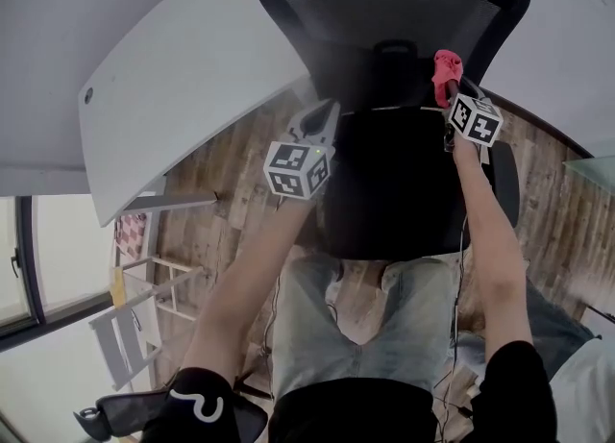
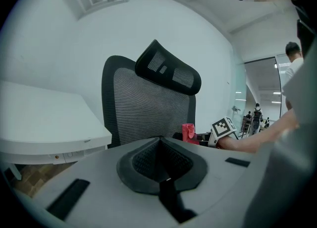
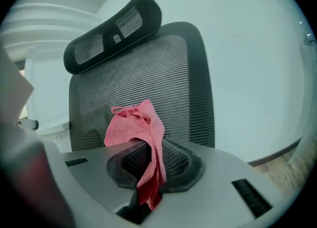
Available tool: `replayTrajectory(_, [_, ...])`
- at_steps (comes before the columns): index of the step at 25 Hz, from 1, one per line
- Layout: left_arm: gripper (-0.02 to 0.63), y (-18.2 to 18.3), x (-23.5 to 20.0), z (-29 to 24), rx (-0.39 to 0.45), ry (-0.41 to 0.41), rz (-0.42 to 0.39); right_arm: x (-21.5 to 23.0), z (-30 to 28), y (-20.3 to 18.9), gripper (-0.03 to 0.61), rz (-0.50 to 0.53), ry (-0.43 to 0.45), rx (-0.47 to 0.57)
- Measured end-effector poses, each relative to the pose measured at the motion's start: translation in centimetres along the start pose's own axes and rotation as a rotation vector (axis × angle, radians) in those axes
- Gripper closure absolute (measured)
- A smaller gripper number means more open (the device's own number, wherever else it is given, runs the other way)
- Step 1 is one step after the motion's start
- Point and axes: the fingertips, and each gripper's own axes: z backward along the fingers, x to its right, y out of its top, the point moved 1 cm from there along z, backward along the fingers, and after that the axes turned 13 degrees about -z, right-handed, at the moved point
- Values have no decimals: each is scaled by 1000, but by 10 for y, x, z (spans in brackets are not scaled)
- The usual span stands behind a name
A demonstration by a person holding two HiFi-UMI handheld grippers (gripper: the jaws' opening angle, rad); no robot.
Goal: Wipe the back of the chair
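As the chair back [image 3: 148,68] stands upright, right gripper [image 3: 151,167] pinches red cloth [image 3: 132,125].

- chair back [image 3: 143,68]: black open-weave mesh, matt plastic rim
- cloth [image 3: 133,125]: pink, fuzzy towelling
- table [image 1: 183,95] beside the chair: smooth matt white
- floor [image 1: 216,177] under the chair: worn wood planks

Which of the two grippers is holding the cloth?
The right gripper: its jaws are shut on the pink cloth. The left gripper is shut too, but with nothing between its jaws.
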Motion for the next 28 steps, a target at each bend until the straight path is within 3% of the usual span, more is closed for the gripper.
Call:
replayTrajectory(7, [589, 8, 23, -3, -10, 31, 12, 72, 28, 28, 509, -19, -93, 15])
replayTrajectory(12, [589, 25, 32, 14, 7, 117, 62, 83, 49, 42, 509, -5, -32, -6])
replayTrajectory(16, [589, 51, 50, 40, 15, 154, 75, 52, 87, 67, 509, 26, 65, -4])
replayTrajectory(22, [589, 114, 77, 93, 43, 178, 36, -34, 173, 111, 511, 80, 227, -5])
replayTrajectory(28, [589, 177, 101, 171, 99, 166, -13, -105, 281, 133, 511, 120, 267, 8])
